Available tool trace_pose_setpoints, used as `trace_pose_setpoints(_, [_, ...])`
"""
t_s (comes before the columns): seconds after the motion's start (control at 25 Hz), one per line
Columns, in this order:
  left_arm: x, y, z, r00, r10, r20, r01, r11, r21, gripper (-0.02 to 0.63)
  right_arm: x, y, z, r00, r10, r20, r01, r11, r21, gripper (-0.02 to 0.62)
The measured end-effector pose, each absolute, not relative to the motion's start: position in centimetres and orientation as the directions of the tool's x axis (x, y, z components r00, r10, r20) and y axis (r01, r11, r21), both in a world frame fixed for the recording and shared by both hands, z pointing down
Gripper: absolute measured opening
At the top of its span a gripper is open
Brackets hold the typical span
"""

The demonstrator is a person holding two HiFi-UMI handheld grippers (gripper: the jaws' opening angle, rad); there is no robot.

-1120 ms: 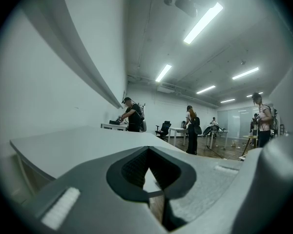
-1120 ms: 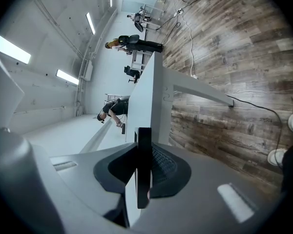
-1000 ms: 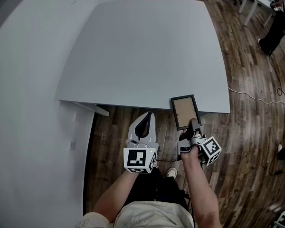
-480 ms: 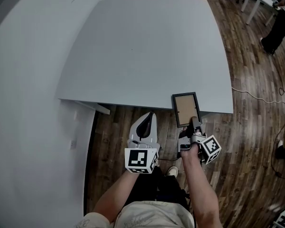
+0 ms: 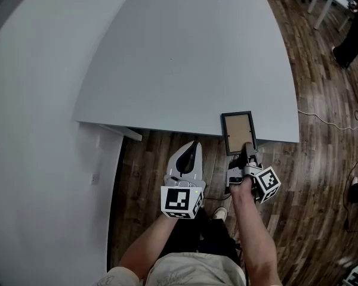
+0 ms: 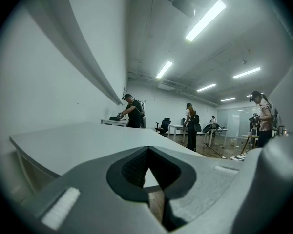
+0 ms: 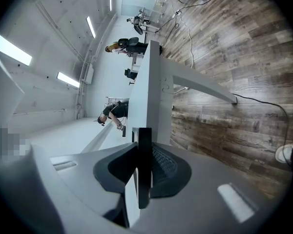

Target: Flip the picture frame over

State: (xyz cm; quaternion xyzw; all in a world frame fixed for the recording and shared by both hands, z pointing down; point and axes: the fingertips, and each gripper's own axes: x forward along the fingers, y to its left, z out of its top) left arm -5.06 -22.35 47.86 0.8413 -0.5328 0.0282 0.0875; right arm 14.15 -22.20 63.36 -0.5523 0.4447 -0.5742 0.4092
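Observation:
A black picture frame with a brown backing face up lies at the front right edge of the grey table, overhanging it a little. My right gripper is shut on the frame's near edge; in the right gripper view the frame shows edge-on between the jaws. My left gripper hangs below the table's front edge, left of the frame, shut with nothing in it. In the left gripper view the left gripper points over the tabletop.
Wooden floor lies right of and below the table, with a cable on it. A white wall runs along the left. People stand at far desks in the left gripper view. My legs are beneath me.
The right gripper has carried the frame forward and slightly right, so more of it now rests over the table's edge. The left gripper has barely moved.

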Motion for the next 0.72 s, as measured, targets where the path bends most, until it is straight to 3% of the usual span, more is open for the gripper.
trace_pose_setpoints(0.28, [-5.0,-22.1,48.2,0.429,-0.891,0.148,-0.902,-0.415,0.116,0.002,14.3,-22.4,63.9,-0.053,-0.962,0.267,-0.024,-0.266,-0.964,0.098])
trace_pose_setpoints(0.52, [-5.8,-22.9,49.1,0.435,-0.886,0.161,-0.899,-0.418,0.129,0.002,12.8,-23.7,63.1,-0.079,-0.97,0.228,-0.078,-0.222,-0.972,0.233])
trace_pose_setpoints(0.72, [-5.6,-22.7,49.3,0.442,-0.882,0.166,-0.896,-0.425,0.131,0.002,12.6,-23.8,62.9,-0.091,-0.973,0.214,-0.09,-0.206,-0.974,0.272])
